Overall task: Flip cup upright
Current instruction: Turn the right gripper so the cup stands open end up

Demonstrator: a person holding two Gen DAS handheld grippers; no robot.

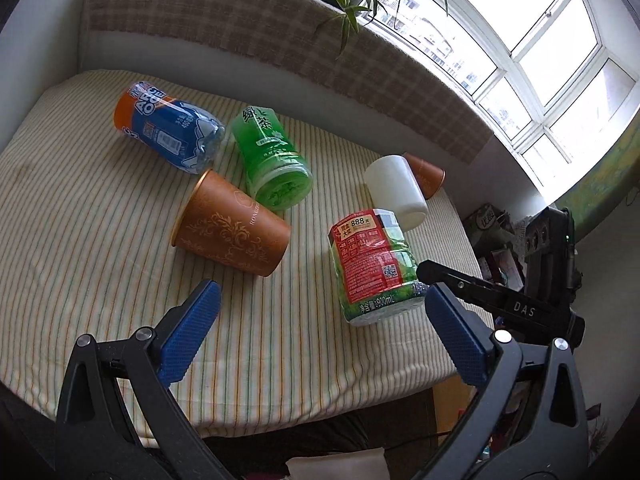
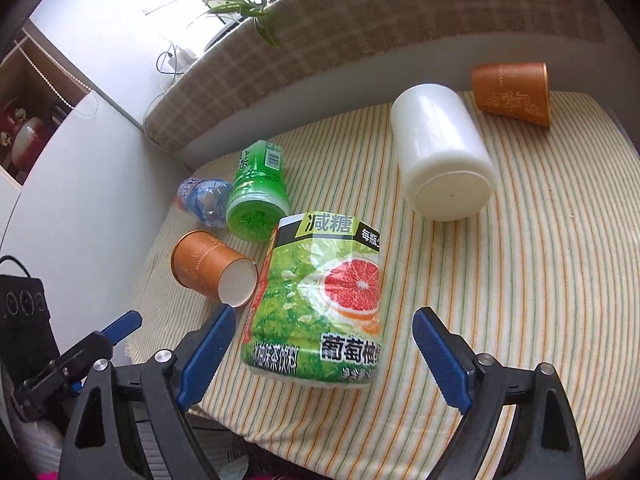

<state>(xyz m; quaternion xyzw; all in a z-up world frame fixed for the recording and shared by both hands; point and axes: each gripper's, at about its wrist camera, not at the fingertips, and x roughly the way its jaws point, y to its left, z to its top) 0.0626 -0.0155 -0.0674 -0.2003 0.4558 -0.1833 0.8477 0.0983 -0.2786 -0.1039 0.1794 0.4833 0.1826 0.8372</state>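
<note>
Both grippers, left gripper (image 1: pixel 322 326) and right gripper (image 2: pixel 324 354), gape above toppled embossed paper cup (image 1: pixel 232 228).

Three cups lie on their sides on the striped surface (image 1: pixel 100 240). The nearer brown paper cup (image 1: pixel 231 224), printed with gold scrollwork, has its open rim at 9 o'clock and its base at 3 o'clock in the left wrist view. The white plastic cup (image 2: pixel 442 152) shows its closed base (rim hidden). Just beyond it at 1 o'clock lies the second brown cup (image 2: pixel 512 92), also tipped over.
</note>
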